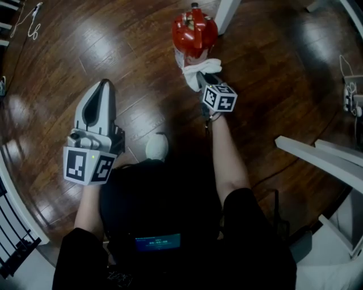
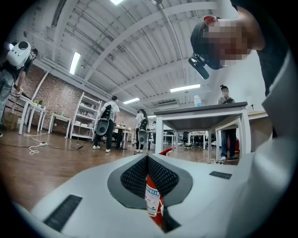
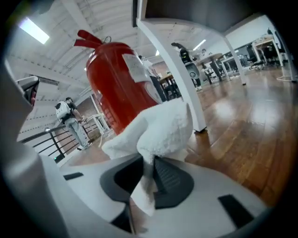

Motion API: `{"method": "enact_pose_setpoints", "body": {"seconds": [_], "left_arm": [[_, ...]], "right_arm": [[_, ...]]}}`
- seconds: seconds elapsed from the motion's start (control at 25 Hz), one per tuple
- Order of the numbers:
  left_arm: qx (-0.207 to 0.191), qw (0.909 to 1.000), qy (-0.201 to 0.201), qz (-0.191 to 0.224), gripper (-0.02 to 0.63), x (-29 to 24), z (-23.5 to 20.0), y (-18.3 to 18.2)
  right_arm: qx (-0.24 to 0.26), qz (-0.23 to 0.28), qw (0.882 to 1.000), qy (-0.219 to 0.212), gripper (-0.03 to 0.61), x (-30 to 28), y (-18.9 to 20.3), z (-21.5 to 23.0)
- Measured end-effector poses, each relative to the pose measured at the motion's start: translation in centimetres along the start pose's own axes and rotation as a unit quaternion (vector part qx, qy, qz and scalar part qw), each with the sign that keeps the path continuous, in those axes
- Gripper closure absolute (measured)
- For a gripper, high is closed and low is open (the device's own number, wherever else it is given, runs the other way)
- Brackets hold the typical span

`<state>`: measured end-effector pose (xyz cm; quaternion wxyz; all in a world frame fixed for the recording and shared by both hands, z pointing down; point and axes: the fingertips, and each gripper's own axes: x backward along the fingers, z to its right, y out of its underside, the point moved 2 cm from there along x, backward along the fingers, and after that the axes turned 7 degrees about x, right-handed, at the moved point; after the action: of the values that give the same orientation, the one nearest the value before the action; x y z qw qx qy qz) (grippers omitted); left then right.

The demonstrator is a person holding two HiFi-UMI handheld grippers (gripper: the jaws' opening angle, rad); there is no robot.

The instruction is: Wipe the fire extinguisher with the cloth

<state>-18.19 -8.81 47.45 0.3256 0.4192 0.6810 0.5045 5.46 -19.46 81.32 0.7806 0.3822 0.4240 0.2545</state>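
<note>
The red fire extinguisher (image 1: pixel 194 31) stands upright on the wooden floor (image 1: pixel 113 45), with a white table leg (image 1: pixel 227 14) just beside it on its right. The right gripper (image 1: pixel 205 79) reaches up to the extinguisher's near side. Its jaws are clamped on a white fluffy cloth (image 1: pixel 198 69), and its marker cube (image 1: pixel 220 97) sits just behind them. In the right gripper view, the cloth (image 3: pixel 158 128) is pinched between the dark pads of the right gripper (image 3: pixel 148 162). Its bunched upper part bulges above them and seems to press against the lower body of the extinguisher (image 3: pixel 116 88), while a loose tail hangs down between the jaws. The extinguisher's red lever and a pale label on its body show in that view, with the table leg (image 3: pixel 172 60) close behind. The left gripper (image 1: pixel 104 84) is well apart from the extinguisher, to its left and nearer the person, and points roughly the same way. In its own view, the jaws of the left gripper (image 2: pixel 148 158) are drawn together with nothing held. The extinguisher (image 2: pixel 153 202) and its label show only through the narrow slit between them.
</note>
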Motion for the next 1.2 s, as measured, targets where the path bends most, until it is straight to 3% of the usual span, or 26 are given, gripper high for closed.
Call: {"method": "enact_pose_setpoints", "body": {"seconds": [0.08, 0.2, 0.44, 0.72, 1.04, 1.2], "left_arm": [[-0.004, 1.0000, 0.002, 0.000, 0.614, -0.1, 0.0, 0.0], [-0.010, 1.0000, -0.001, 0.001, 0.614, -0.1, -0.6, -0.3], [0.001, 1.0000, -0.005, -0.005, 0.614, -0.8, -1.7, -5.4], [0.034, 0.9981, 0.035, -0.037, 0.614, 0.2, 4.9, -18.5], [0.041, 0.9974, 0.023, -0.056, 0.614, 6.5, 13.1, -36.4], [0.039, 0.9970, 0.020, -0.063, 0.614, 10.9, 19.2, -42.4]], "right_arm": [[0.006, -0.010, 1.000, 0.004, 0.505, -0.2, 0.4, 0.2], [0.007, 0.032, 0.999, -0.004, 0.505, 1.7, -1.9, -0.6], [0.032, 0.116, 0.992, -0.033, 0.505, 10.9, -11.7, -6.3], [0.047, 0.122, 0.991, -0.035, 0.505, 24.3, -23.4, -16.6], [0.076, 0.114, 0.990, -0.028, 0.503, 44.1, -37.2, -28.1], [0.103, 0.113, 0.988, -0.025, 0.503, 53.4, -42.2, -32.7]]}}
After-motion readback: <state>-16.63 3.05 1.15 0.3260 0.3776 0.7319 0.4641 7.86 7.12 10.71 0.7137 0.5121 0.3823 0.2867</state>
